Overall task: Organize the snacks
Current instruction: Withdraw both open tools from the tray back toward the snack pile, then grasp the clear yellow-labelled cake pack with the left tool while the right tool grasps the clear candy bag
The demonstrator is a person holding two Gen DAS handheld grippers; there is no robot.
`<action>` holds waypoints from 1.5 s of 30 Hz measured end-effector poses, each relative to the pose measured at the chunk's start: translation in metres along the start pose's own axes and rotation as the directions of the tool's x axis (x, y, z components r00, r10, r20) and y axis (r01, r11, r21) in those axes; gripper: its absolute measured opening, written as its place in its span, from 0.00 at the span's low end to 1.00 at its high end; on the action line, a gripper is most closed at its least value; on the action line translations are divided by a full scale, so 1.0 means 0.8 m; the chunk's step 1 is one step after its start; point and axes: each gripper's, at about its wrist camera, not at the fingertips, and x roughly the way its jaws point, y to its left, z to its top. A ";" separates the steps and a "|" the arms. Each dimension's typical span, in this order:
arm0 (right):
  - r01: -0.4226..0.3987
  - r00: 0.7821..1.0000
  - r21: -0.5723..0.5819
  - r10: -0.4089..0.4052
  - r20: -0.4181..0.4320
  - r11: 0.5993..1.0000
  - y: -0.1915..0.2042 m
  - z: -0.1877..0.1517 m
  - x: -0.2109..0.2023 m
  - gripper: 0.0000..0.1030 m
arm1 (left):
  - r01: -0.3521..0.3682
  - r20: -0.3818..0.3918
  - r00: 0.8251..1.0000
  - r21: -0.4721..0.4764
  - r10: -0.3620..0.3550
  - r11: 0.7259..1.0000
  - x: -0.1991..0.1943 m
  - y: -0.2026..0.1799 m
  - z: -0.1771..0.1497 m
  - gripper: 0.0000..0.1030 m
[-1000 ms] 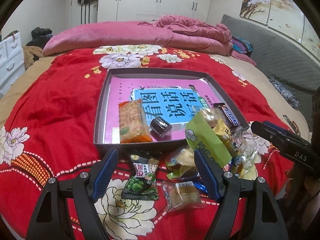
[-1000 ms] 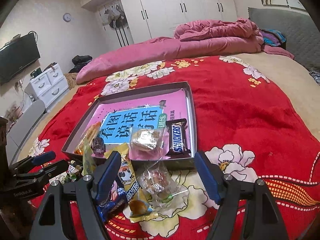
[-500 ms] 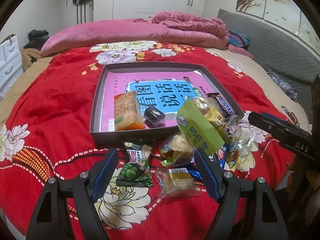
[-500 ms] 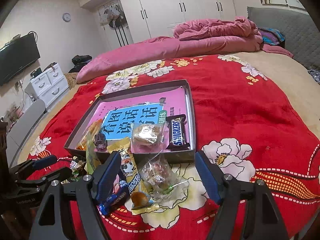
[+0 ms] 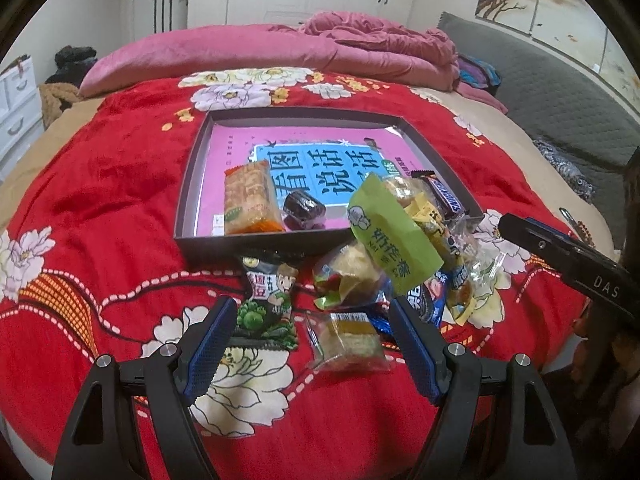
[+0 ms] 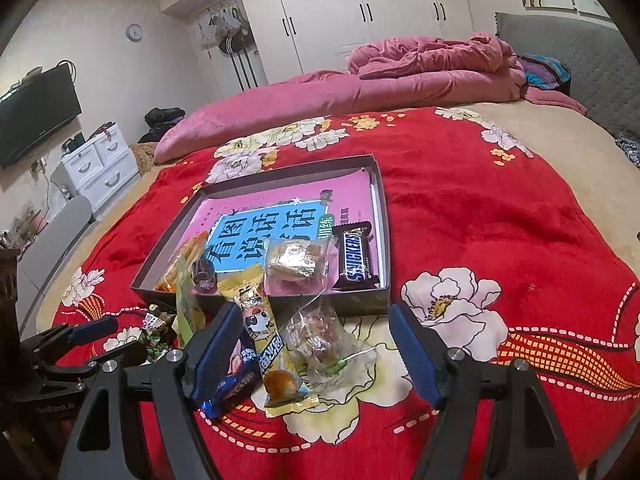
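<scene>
Left claw (image 5: 311, 340) angled down, agape over snacks (image 5: 344, 340), right claw (image 6: 310, 354) likewise

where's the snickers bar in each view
Left wrist view: the snickers bar lies in the tray's near right corner, right of centre, partly behind the green packet.
Right wrist view: the snickers bar lies in full view, label up, along the tray's right wall, near centre.
Shared landmark: the blue panel with Chinese characters on the tray floor.

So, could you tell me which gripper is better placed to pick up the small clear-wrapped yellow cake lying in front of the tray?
Left. The left gripper stands open with the yellow cake lying right between its fingers.
</scene>
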 end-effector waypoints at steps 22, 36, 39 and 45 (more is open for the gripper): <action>0.030 0.996 0.022 -0.029 -0.084 0.999 -0.020 -0.011 0.014 0.73 | 0.019 -0.109 0.994 0.000 -0.019 1.000 0.027 -0.015 -0.014 0.77; 0.033 0.983 0.011 -0.031 -0.184 0.999 -0.018 -0.018 0.052 0.73 | 0.019 -0.159 0.987 -0.007 -0.019 1.000 0.043 -0.012 -0.019 0.77; 0.032 0.981 0.005 -0.030 -0.191 0.999 -0.016 -0.018 0.058 0.73 | 0.018 -0.161 0.987 -0.011 -0.020 1.000 0.044 -0.010 -0.018 0.77; 0.022 0.980 0.016 -0.018 -0.200 1.000 -0.020 -0.015 0.070 0.73 | 0.026 -0.170 0.985 -0.027 -0.030 0.999 0.049 -0.007 -0.017 0.77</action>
